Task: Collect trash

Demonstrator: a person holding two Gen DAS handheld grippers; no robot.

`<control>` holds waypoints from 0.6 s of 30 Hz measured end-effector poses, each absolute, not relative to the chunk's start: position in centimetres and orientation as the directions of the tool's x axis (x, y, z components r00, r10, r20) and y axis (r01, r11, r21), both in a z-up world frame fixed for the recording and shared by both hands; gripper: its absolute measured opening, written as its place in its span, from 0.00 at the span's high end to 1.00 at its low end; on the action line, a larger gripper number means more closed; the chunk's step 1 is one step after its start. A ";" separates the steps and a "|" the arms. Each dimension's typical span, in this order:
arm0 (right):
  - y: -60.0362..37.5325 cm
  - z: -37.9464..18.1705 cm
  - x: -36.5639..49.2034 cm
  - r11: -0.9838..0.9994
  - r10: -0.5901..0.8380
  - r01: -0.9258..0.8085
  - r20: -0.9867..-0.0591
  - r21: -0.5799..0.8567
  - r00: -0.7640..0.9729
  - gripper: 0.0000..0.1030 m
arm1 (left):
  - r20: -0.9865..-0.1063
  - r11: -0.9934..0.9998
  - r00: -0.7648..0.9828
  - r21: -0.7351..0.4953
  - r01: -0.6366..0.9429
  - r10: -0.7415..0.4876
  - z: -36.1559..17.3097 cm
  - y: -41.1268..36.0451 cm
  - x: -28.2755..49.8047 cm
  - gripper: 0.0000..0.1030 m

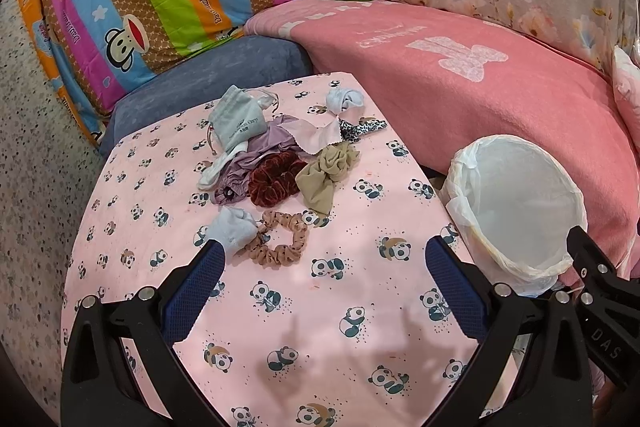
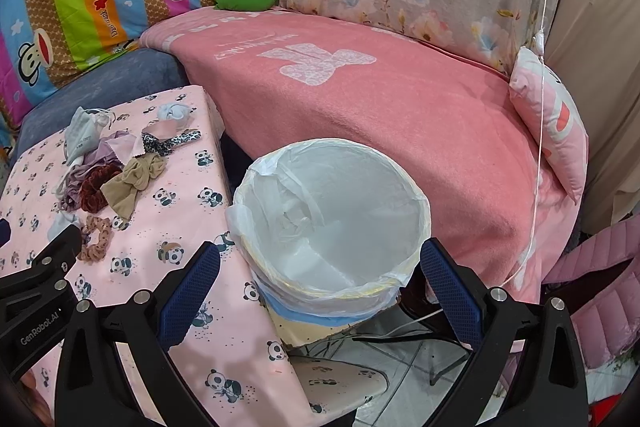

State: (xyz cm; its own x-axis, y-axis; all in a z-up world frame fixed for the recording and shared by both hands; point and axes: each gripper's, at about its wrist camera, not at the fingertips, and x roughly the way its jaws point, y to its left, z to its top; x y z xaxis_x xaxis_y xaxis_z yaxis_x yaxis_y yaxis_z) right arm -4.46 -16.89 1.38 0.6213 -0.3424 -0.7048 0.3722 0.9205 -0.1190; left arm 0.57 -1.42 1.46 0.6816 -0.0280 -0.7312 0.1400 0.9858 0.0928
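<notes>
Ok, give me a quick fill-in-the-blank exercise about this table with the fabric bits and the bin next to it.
1. The tablecloth is pink and printed with small ____.
2. The bin beside the table is lined with a ____ plastic bag.
3. Both the left gripper and the right gripper have their jaws ____.
4. The dark red velvet scrunchie lies right beside a ____ cloth bow.

Missing words: pandas; white; open; beige

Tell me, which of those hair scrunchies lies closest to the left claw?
The pink dotted scrunchie, just ahead of the left claw. The dark red velvet scrunchie sits farther back in the pile.
</notes>
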 end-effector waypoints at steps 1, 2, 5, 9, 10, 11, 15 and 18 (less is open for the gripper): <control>-16.9 1.4 -4.5 0.921 -0.342 0.372 -0.705 -0.119 0.621 0.05 | -0.731 0.986 0.682 0.093 0.139 -0.028 1.5 -1.4 0.6 0.07; -16.9 1.4 -4.5 0.921 -0.342 0.372 -0.705 -0.119 0.621 0.05 | -0.731 0.986 0.682 0.091 0.139 -0.029 1.5 -1.3 0.7 0.07; -16.7 1.4 -4.4 0.921 -0.342 0.370 -0.704 -0.119 0.623 0.05 | -0.731 0.986 0.682 0.092 0.139 -0.028 1.5 -1.3 0.8 0.07; -16.5 1.3 -4.4 0.921 -0.342 0.371 -0.704 -0.119 0.622 0.05 | -0.731 0.986 0.682 0.092 0.137 -0.027 1.4 -1.1 0.8 0.07; -16.5 1.3 -4.3 0.921 -0.341 0.371 -0.705 -0.118 0.622 0.05 | -0.731 0.986 0.682 0.091 0.138 -0.028 1.4 -1.1 0.8 0.07; -16.5 1.3 -4.4 0.921 -0.342 0.371 -0.704 -0.120 0.622 0.05 | -0.732 0.986 0.681 0.090 0.138 -0.029 1.3 -1.0 0.8 0.07; -16.5 1.3 -4.4 0.921 -0.342 0.371 -0.704 -0.119 0.623 0.05 | -0.730 0.986 0.682 0.090 0.138 -0.029 1.2 -0.8 0.8 0.07; -16.5 1.3 -4.3 0.921 -0.343 0.371 -0.704 -0.121 0.622 0.05 | -0.729 0.986 0.684 0.088 0.139 -0.031 1.2 -0.7 0.7 0.07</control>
State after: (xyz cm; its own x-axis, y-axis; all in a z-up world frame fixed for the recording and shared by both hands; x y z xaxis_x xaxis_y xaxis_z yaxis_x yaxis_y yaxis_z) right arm -4.32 -16.46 1.32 0.6221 -0.3431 -0.7038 0.3714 0.9206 -0.1205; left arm 0.73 -0.75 1.18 0.6838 -0.0309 -0.7290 0.1389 0.9863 0.0884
